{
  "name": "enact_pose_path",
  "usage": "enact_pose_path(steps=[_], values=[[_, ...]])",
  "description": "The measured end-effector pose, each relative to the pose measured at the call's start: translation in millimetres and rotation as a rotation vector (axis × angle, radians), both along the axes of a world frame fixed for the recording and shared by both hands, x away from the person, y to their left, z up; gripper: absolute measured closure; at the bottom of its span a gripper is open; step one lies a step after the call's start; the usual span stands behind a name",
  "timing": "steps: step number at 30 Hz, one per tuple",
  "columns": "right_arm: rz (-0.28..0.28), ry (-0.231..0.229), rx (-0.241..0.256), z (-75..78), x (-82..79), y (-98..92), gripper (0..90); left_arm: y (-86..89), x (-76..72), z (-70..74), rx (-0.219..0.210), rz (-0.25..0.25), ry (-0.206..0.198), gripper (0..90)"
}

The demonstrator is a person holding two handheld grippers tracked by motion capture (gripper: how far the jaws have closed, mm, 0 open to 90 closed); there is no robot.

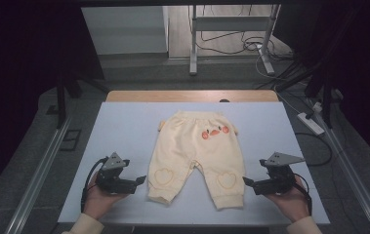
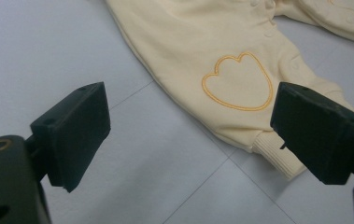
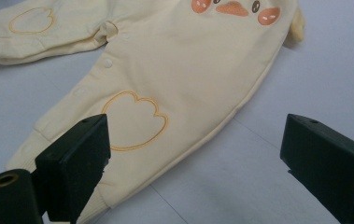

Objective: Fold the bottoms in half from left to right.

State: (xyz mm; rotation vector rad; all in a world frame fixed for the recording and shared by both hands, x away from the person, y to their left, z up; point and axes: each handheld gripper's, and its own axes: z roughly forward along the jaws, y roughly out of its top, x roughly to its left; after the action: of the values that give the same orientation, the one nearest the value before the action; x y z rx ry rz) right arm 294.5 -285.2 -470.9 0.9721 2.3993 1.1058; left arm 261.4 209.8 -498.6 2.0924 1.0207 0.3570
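Yellow baby pants (image 1: 195,157) flat mid-table on pale mat (image 1: 124,126), legs toward person. Left gripper (image 1: 141,180) & right gripper (image 1: 247,181) just beside the 2 leg cuffs, both wide open, holding nothing.

Left gripper view: cuff (image 2: 277,156) near right jaw. Slide under, pinch rib only.

Right gripper view: heart patch (image 3: 135,121) by left jaw. Same w/ this cuff, lift both evenly.

One pair of cream baby trousers (image 1: 197,156) lay at the centre of the frame. It carried two heart-shaped knee patches (image 1: 162,176), lower centre. Two grippers were present: the left gripper (image 1: 140,181) at lower left, the right gripper (image 1: 247,183) at lower right.
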Motion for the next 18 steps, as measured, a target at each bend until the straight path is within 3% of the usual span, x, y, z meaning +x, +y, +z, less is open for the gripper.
enact_pose_path(steps=[18], values=[[-0.004, 0.015, -0.006, -3.8, -2.5, 1.6, 8.7, -2.6, 3.3, -1.9, 0.003, -0.018, 0.006, 13.0]])
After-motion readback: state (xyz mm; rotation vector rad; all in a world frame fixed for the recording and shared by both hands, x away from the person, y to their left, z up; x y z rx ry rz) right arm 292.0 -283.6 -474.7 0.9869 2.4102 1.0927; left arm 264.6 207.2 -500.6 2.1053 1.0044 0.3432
